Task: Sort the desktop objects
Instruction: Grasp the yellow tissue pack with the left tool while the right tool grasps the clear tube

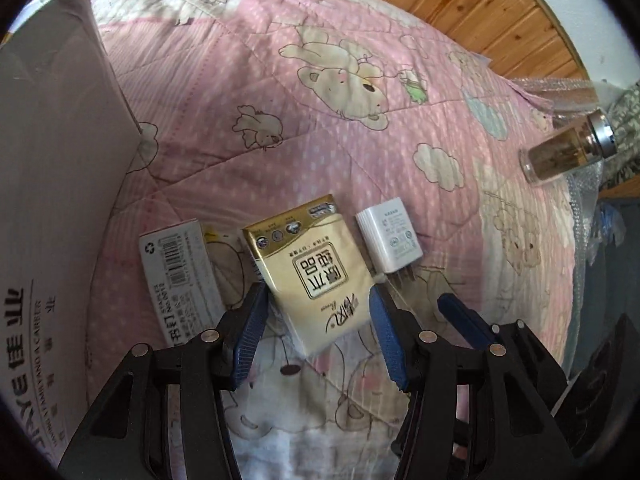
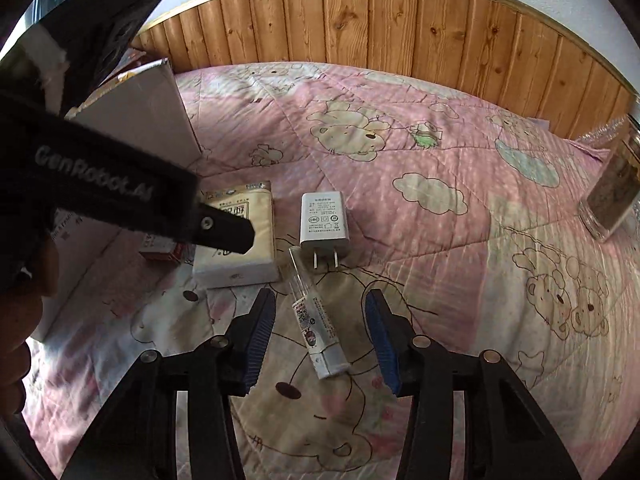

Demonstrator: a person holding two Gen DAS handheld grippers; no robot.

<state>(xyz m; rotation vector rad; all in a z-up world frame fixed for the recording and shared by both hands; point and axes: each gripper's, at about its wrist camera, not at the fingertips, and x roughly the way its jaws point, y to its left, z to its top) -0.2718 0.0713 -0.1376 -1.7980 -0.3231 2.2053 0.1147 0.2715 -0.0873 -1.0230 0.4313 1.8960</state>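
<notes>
The left claw (image 1: 318, 308) is hanging wide open over a gold tissue pack (image 1: 310, 260) lying on the pink quilted bed (image 1: 280, 100). Its blue pads are standing on either side of the pack's near end and do not appear to be pressing it, so nothing is being held yet. Just left of the pack a staple box (image 1: 178, 258) is lying flat, and just right of it a white charger (image 1: 389, 240) is resting with its prongs pointing toward the camera. A large white carton (image 1: 52, 200) is standing along the left edge, possibly the place for sorted things, though its inside is not showing.

The right claw (image 2: 320, 336) is partly open and straddling a small white tube (image 2: 316, 320) that is lying slantwise on the quilt just in front of the charger (image 2: 324, 218). Its pads are standing clear of the tube on both sides, so it too is carrying nothing. A glass jar (image 2: 612, 188) is lying far off to the right, well apart from the rest.

Judging by this, the sorting is barely starting: all five loose things are lying on the bed, and both claws seem to be lining up first grasps, one on the tissue pack, the other on the tube.
</notes>
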